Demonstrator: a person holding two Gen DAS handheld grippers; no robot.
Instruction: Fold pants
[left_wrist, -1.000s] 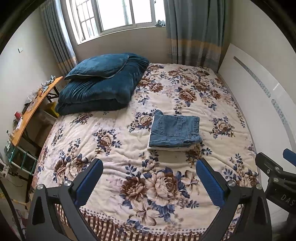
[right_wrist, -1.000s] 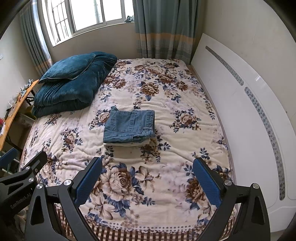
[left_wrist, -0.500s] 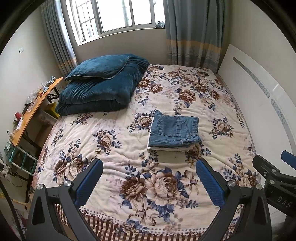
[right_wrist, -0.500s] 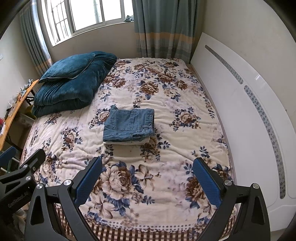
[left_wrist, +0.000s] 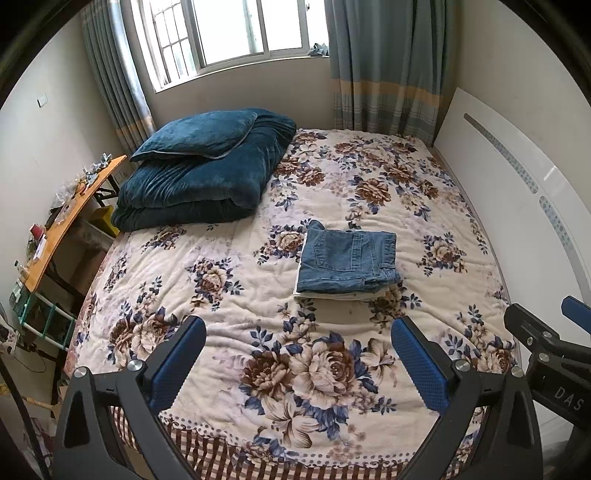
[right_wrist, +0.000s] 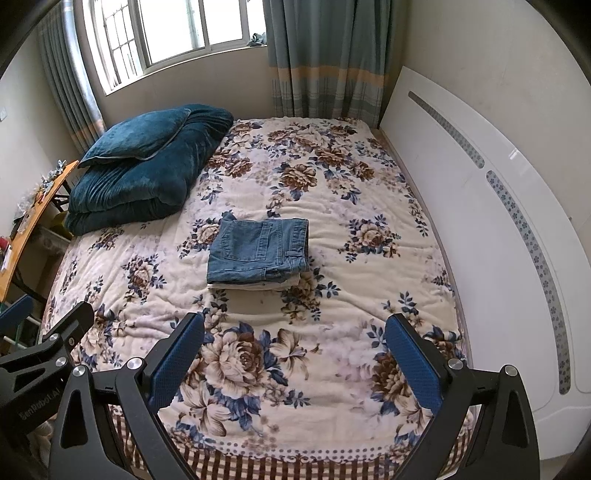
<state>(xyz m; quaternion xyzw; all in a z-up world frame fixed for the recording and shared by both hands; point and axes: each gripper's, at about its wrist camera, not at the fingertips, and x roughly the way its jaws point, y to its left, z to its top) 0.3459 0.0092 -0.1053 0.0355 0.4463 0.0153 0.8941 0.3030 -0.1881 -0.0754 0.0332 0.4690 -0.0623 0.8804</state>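
Jeans (left_wrist: 347, 260), folded into a compact stack, were left resting mid-bed (left_wrist: 229, 295), well beyond the left claw (left_wrist: 299, 362) and right claw (right_wrist: 293, 356), both spread wide and empty, little altered from a second before, so folding was judged finished.

**Count of things in the room**

One bed (left_wrist: 229, 273), floral cover. One pair of jeans (left_wrist: 347, 258), folded, on a pale folded item, one as far as shows. One blue quilt (left_wrist: 199, 184); one pillow (left_wrist: 199, 134) on top. One headboard (left_wrist: 517, 206). One window (left_wrist: 236, 33), two curtains. One bench (left_wrist: 66, 218), clutter uncountable. Two claws: left (left_wrist: 299, 354), right (right_wrist: 293, 350).
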